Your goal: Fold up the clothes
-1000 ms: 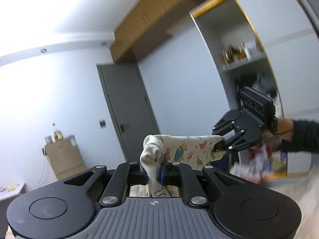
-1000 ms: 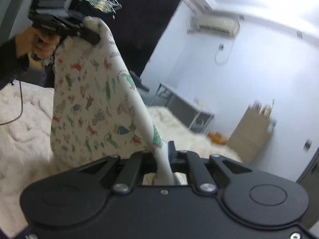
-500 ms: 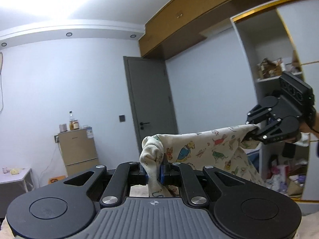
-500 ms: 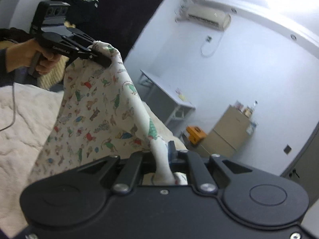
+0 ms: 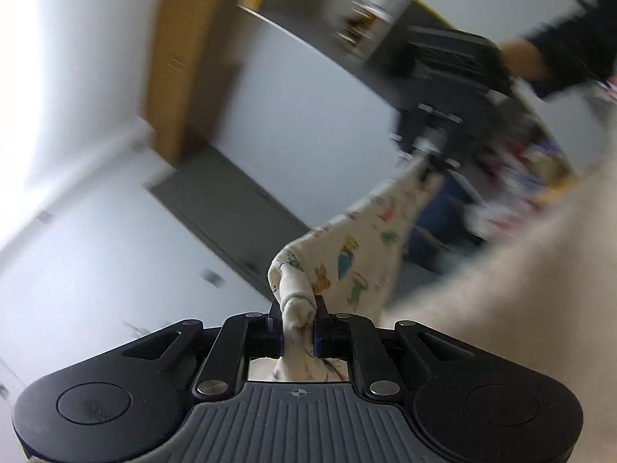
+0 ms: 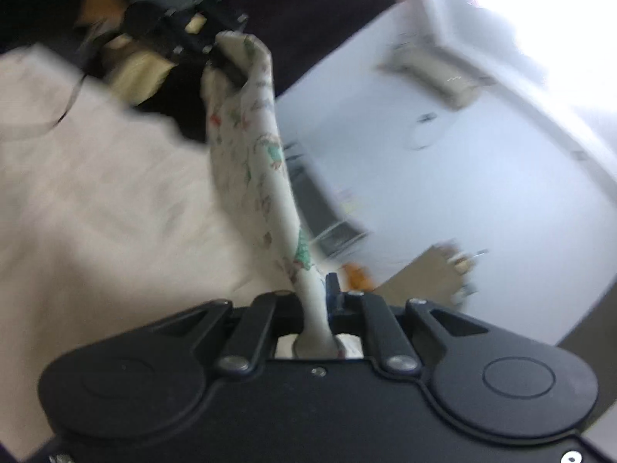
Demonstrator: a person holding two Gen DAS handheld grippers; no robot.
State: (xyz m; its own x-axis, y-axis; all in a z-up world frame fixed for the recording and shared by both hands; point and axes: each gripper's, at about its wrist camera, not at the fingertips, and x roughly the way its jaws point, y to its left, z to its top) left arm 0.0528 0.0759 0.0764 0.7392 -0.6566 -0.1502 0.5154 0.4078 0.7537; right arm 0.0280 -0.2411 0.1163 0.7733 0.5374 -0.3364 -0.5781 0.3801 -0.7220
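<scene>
The left tongs (image 5: pixel 297 318) were clamped on a bunched corner of the cartoon-print garment (image 5: pixel 360 254), their jaws having just eased open slightly with the cloth between them. The right tongs (image 6: pixel 318 301) were nearly closed on another corner. The garment hung stretched between them above the cream fleece bed cover (image 6: pixel 96 193); both views were blurred.

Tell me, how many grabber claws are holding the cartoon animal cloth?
2. The left gripper pinches one bunched end of the cloth; the right gripper pinches the other end. The pictures are blurry, but no other claw shows.
</scene>
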